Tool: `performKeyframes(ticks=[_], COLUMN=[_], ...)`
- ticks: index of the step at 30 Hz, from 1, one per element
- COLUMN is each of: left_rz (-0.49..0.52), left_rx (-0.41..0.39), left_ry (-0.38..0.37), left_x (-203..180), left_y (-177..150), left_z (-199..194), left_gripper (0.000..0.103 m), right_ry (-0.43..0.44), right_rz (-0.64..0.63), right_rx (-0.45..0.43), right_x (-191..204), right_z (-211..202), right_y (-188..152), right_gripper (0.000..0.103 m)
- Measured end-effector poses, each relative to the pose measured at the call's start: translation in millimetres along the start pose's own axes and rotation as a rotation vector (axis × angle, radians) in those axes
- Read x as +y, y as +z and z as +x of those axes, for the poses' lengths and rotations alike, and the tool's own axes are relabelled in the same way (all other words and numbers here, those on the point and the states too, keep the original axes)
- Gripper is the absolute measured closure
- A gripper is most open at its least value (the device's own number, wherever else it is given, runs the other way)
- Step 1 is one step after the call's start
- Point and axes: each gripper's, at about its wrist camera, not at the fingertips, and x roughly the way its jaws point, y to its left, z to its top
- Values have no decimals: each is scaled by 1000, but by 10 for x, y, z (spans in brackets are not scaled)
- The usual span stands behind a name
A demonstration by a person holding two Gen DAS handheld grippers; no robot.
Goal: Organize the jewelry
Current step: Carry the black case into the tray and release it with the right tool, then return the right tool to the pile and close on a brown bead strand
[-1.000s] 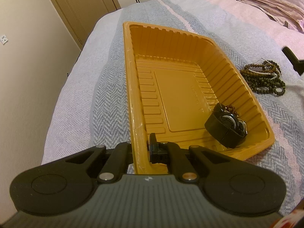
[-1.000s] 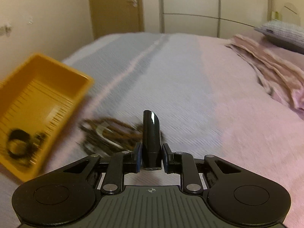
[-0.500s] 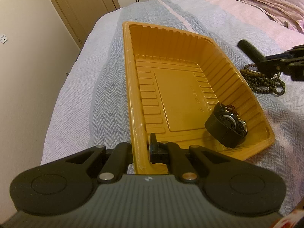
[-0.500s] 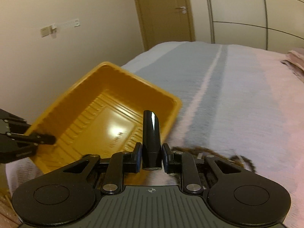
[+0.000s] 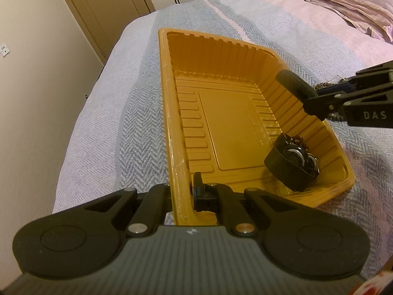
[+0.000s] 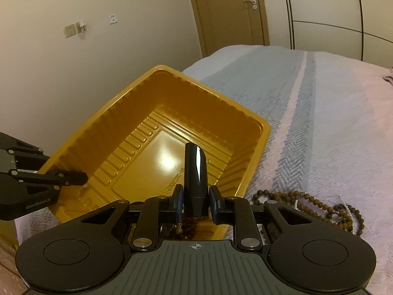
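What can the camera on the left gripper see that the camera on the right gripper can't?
Only the left wrist view shows the black watch lying in the tray's near corner, and the crumpled pink blanket at the head of the bed.

Only the right wrist view shows the wall switches.

Both show the yellow tray, the brown bead strands on the bedspread beside it, the door, the left gripper clamped on the tray's rim, and the right gripper holding a glossy black tube above the tray.

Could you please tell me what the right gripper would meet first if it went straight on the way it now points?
Probably the ribbed floor of the orange plastic tray; the right gripper holds a glossy black tube aimed down into it, though depth is unclear.
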Motion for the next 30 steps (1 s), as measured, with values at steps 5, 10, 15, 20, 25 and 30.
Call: performKeyframes(ticks=[5, 10, 15, 20, 25, 30], left_rz=[-1, -2, -6, -5, -5, -5], left_rx=[0, -1, -1, -2, -2, -3], left_ry=[0, -2, -5, -7, -6, -8], left_x=[-7, -6, 0, -9, -2, 12], left_y=[1, 2, 5, 18, 19, 15], left_z=[-5, -8, 0, -3, 13, 11], left_gripper=[100, 100, 100, 100, 100, 100], right_ry=[11, 21, 57, 50, -21, -121], right_rz=[6, 15, 42, 79, 93, 108], right_rx=[13, 14, -14, -54, -77, -60], right_x=[5, 1, -39, -137, -293, -529], right_z=[85, 161, 207, 69, -155, -377], right_y=[-1, 1, -1, 2, -109, -338], right_gripper=[81, 81, 76, 54, 54, 54])
